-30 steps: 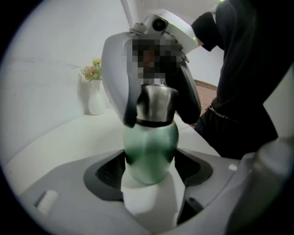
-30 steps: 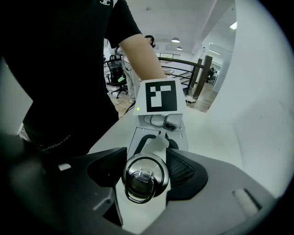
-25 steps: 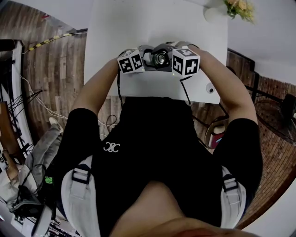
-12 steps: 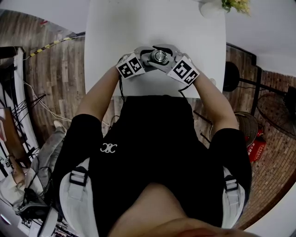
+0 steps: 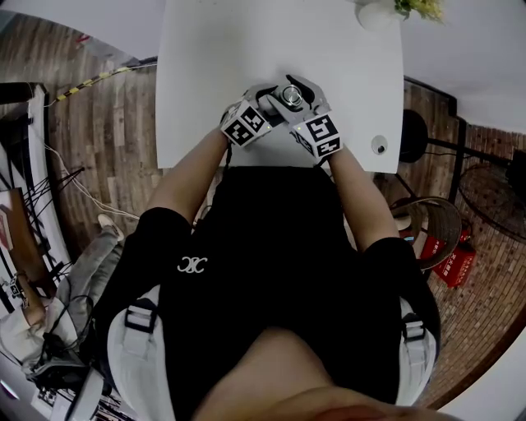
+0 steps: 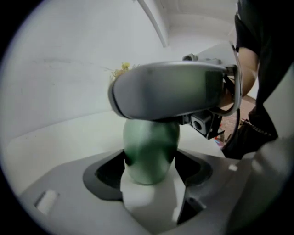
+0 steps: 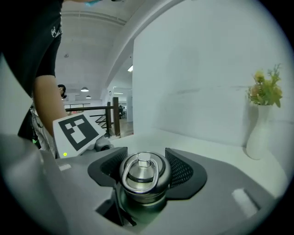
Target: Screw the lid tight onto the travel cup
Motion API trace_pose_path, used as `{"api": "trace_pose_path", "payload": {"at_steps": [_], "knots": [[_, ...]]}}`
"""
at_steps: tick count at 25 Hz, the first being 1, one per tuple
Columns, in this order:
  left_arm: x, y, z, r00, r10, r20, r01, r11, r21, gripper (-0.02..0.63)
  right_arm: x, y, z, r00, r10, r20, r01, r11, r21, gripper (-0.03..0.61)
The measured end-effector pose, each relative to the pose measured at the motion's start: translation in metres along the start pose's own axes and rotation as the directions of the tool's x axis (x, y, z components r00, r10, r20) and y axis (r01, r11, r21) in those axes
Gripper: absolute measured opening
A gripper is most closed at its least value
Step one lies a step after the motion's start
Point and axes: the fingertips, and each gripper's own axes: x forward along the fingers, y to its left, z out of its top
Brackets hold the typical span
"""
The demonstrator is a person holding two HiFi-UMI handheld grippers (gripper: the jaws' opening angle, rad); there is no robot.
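Observation:
The travel cup has a green body (image 6: 149,149) and a shiny metal lid (image 7: 143,173) with a ring handle on top. In the head view the lid (image 5: 291,96) shows between both grippers, above the near part of the white table (image 5: 246,49). My left gripper (image 6: 149,161) is shut on the green body, low on its sides. My right gripper (image 7: 143,170) comes in from the opposite side, its dark pads (image 7: 181,170) closed on the lid. In the left gripper view the right gripper's grey body (image 6: 170,94) covers the cup's top.
A white vase of yellow flowers (image 7: 260,131) stands at the table's far right corner (image 5: 380,11). A small round object (image 5: 378,146) lies by the table's near right corner. A dark stool (image 5: 411,131) and a round chair (image 5: 427,222) stand on the brick floor to the right.
The right gripper has rolled around the lid, its marker cube swinging toward the person. The left gripper's cube has tilted too. Both stay clamped on the cup.

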Motion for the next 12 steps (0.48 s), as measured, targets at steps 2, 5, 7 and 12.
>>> {"api": "trace_pose_path", "payload": {"at_steps": [2, 5, 7, 12], "knots": [[-0.001, 0.000, 0.001, 0.999, 0.036, 0.011, -0.036, 0.999, -0.022, 0.393, -0.001, -0.002, 0.001, 0.999, -0.054, 0.008, 0.054, 0.999, 0.003, 0.262], [-0.004, 0.002, 0.003, 0.997, 0.078, 0.013, -0.078, 0.996, -0.045, 0.391, 0.001, -0.006, 0.004, 0.991, -0.137, 0.008, 0.137, 0.990, 0.018, 0.262], [-0.006, 0.002, 0.002, 0.995, 0.097, 0.015, -0.096, 0.994, -0.050, 0.391, 0.002, -0.007, 0.003, 0.983, -0.185, 0.007, 0.184, 0.982, 0.029, 0.261], [-0.003, 0.005, 0.002, 0.996, 0.090, 0.012, -0.089, 0.995, -0.050, 0.390, 0.004, -0.013, 0.001, 0.979, -0.205, -0.009, 0.205, 0.978, 0.038, 0.261]]}}
